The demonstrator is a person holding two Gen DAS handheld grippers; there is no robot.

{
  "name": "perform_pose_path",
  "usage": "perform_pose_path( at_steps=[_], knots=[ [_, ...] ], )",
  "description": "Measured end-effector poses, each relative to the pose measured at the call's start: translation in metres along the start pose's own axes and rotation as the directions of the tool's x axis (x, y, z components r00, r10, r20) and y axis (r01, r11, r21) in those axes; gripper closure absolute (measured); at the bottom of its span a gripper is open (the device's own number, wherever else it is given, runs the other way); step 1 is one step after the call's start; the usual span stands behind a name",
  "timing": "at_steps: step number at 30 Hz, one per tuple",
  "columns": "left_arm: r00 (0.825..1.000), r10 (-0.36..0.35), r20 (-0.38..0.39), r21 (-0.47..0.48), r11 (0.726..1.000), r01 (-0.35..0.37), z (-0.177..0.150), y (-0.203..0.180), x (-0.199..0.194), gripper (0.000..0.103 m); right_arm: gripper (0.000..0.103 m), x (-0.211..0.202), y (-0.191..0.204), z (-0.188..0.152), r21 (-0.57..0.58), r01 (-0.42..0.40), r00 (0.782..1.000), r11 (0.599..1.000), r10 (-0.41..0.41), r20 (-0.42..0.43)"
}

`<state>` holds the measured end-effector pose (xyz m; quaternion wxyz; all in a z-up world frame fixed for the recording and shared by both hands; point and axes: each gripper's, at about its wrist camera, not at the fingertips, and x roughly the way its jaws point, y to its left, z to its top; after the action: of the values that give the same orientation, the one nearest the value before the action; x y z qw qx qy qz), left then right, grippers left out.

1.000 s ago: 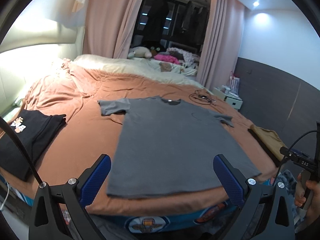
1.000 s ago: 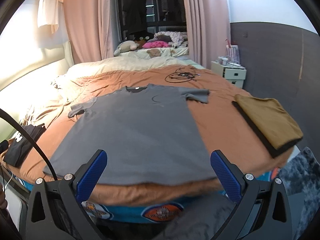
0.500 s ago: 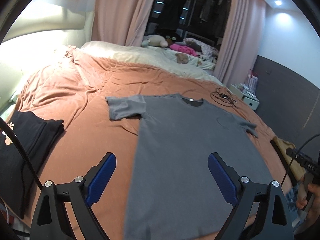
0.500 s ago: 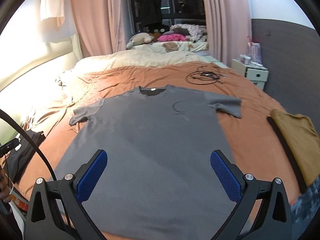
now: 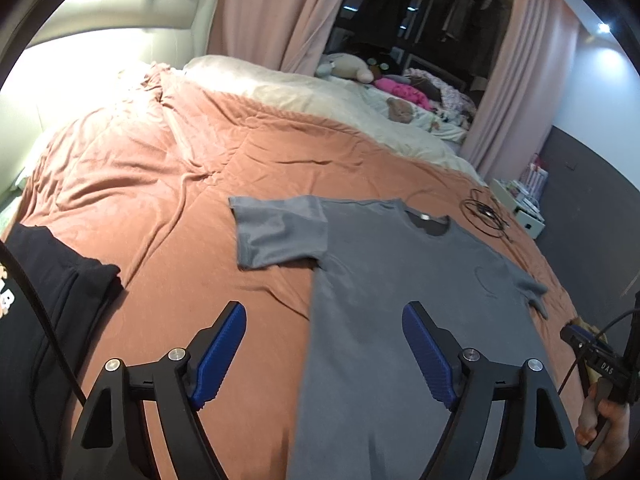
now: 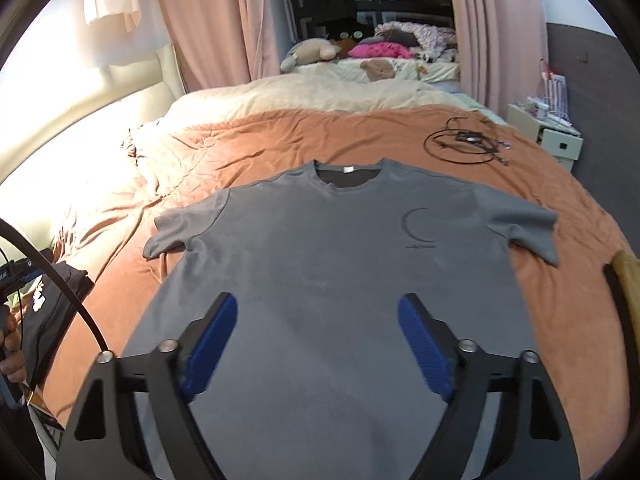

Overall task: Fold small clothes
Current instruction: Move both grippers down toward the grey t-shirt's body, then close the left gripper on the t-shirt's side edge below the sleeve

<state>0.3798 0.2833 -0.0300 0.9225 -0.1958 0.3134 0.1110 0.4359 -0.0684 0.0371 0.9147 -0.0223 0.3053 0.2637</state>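
Note:
A grey T-shirt (image 5: pixel 408 304) lies flat and face up on the rust-brown bedspread (image 5: pixel 168 184), collar away from me, both sleeves spread. It also shows in the right wrist view (image 6: pixel 340 272). My left gripper (image 5: pixel 324 348) is open and empty, above the shirt's left side edge, below the left sleeve (image 5: pixel 280 232). My right gripper (image 6: pixel 318 340) is open and empty above the shirt's middle. Neither gripper touches the cloth.
A folded black garment (image 5: pixel 44 320) lies at the bed's left edge. A folded mustard garment (image 6: pixel 628 280) lies at the right edge. A coiled black cable (image 6: pixel 464 144) lies beyond the shirt. A white nightstand (image 6: pixel 552 136) stands at the right.
Both grippers have moved forward from the foot of the bed to above the shirt. Their jaws have narrowed a little but stay open.

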Motion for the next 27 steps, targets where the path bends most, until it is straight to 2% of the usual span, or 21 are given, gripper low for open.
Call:
perform_pose_path(
  at_steps=[4, 6, 14, 16, 18, 27],
  knots=[
    [0.999, 0.01, -0.035, -0.022, 1.0, -0.011, 0.018, 0.018, 0.032, 0.026, 0.025, 0.034, -0.002, 0.023, 0.016, -0.031, 0.999, 0.999, 0.031, -0.029],
    [0.998, 0.012, -0.061, -0.04, 0.999, -0.014, 0.027, 0.028, 0.051, 0.029, 0.036, 0.049, 0.002, 0.034, 0.016, -0.045, 0.998, 0.999, 0.046, -0.037],
    [0.987, -0.01, -0.158, -0.096, 0.995, -0.005, 0.051, 0.061, 0.128, 0.034, 0.037, 0.11, 0.022, 0.07, -0.005, -0.075, 0.995, 0.997, 0.074, -0.06],
    [0.984, -0.009, -0.179, -0.109, 0.994, -0.01, 0.055, 0.071, 0.148, 0.034, 0.041, 0.124, 0.028, 0.076, -0.012, -0.085, 0.994, 0.996, 0.084, -0.067],
    [0.982, 0.0, -0.191, -0.119, 0.993, -0.023, 0.059, 0.079, 0.164, 0.035, 0.052, 0.143, 0.034, 0.081, -0.023, -0.1, 0.992, 0.995, 0.098, -0.081],
    [0.96, 0.001, -0.281, -0.195, 0.979, -0.058, 0.064, 0.119, 0.24, 0.039, 0.062, 0.227, 0.063, 0.095, -0.034, -0.173, 0.972, 0.984, 0.165, -0.17]
  ],
)
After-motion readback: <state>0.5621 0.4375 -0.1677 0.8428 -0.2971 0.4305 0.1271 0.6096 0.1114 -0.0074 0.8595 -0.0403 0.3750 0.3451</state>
